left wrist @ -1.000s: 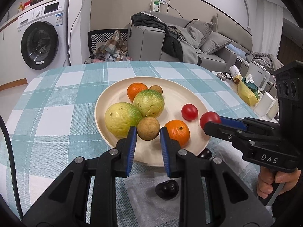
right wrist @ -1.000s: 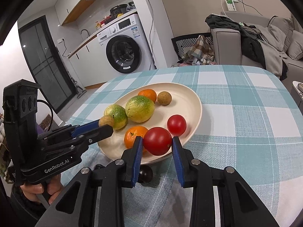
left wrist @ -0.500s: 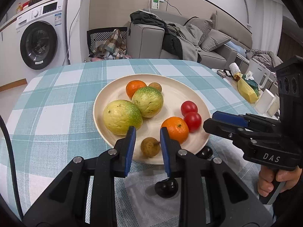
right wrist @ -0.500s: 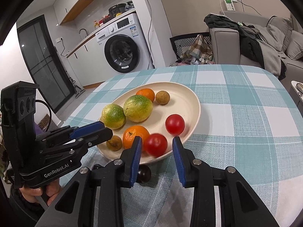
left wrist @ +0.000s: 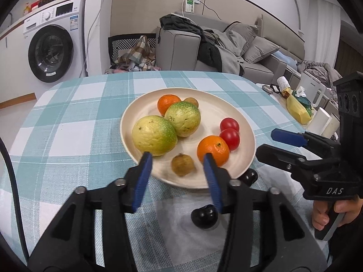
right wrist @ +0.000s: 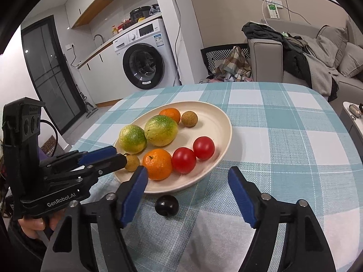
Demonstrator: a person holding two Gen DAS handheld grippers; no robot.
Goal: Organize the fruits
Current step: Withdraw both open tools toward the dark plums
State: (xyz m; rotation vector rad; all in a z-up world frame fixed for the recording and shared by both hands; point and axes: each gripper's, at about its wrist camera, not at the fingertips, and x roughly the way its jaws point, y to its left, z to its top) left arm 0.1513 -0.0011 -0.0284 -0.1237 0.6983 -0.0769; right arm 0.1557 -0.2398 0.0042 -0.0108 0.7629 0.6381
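Note:
A cream plate [left wrist: 226,104] on the checked tablecloth holds two green-yellow fruits [left wrist: 154,134], two oranges [left wrist: 213,150], two red tomatoes [left wrist: 230,138] and two small brown fruits. My left gripper [left wrist: 177,157] hangs over the plate's near rim with its jaws opening. One small brown fruit [left wrist: 182,164] lies on the plate between the fingertips, untouched. My right gripper [right wrist: 188,171] is also opening, wide, with nothing between its pads. The nearer tomato [right wrist: 183,159] rests on the plate just beyond it. A dark plum [right wrist: 166,205] lies on the cloth beside the rim.
A second dark plum [left wrist: 249,176] sits against the plate's near right rim. A side table with a white kettle [left wrist: 314,90] and a yellow bag [left wrist: 297,110] stands right of the table. A washing machine [right wrist: 145,61] and a grey sofa [right wrist: 317,68] are beyond.
The left jaws have let go of the small brown fruit, which now lies on the plate. The right jaws have let go of the tomato beside the other one. Both jaws have spread apart.

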